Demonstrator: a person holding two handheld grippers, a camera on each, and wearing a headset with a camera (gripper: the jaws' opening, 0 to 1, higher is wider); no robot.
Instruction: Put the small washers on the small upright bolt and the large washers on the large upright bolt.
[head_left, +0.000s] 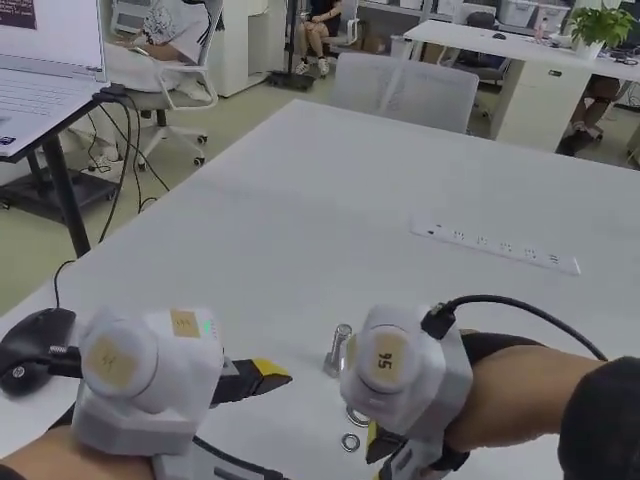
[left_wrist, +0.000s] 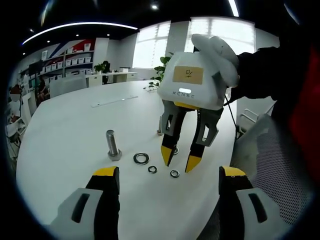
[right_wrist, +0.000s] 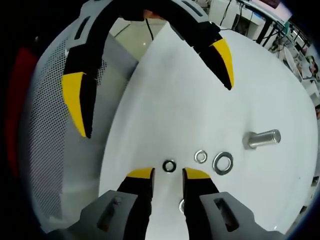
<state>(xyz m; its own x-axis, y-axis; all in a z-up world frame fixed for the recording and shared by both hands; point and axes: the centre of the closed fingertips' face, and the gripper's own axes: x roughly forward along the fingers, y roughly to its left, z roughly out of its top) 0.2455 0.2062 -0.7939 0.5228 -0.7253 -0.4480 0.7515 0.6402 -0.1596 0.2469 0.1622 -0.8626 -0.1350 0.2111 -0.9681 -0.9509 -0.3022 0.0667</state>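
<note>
1. In the head view the right gripper's (right_wrist: 169, 174) white body covers its own tips and most of the washers. One ring lies clear just below the body, and another is half covered at its lower edge. The left gripper (left_wrist: 169, 172) shows a single yellow tip there, with the other behind its body.
2. In the right gripper view a fourth washer (right_wrist: 181, 205) is cut off between that gripper's own jaws, and its size cannot be told.
3. One bolt (right_wrist: 261, 139) stands upright on the table (right_wrist: 165, 100) with nothing on it.
4. One large washer (right_wrist: 223, 163) lies flat near the bolt.
5. There are two small washers. The first small washer (right_wrist: 169, 165) lies just ahead of the right tips. The second small washer (right_wrist: 200, 156) lies between the first and the large washer.
6. The right gripper's jaws stand a narrow gap apart and grip nothing, pointing down at the washers.
7. The left gripper's jaws are spread wide and grip nothing. They face the right gripper across the washers.
8. Farther off on the table lies a power strip (head_left: 495, 245), well apart from the bolt. A mouse (head_left: 30, 350) sits at the table's near left edge.
9. Beyond the table are a chair (head_left: 405, 90), a laptop (head_left: 40, 70) on a stand, and seated people.
</note>
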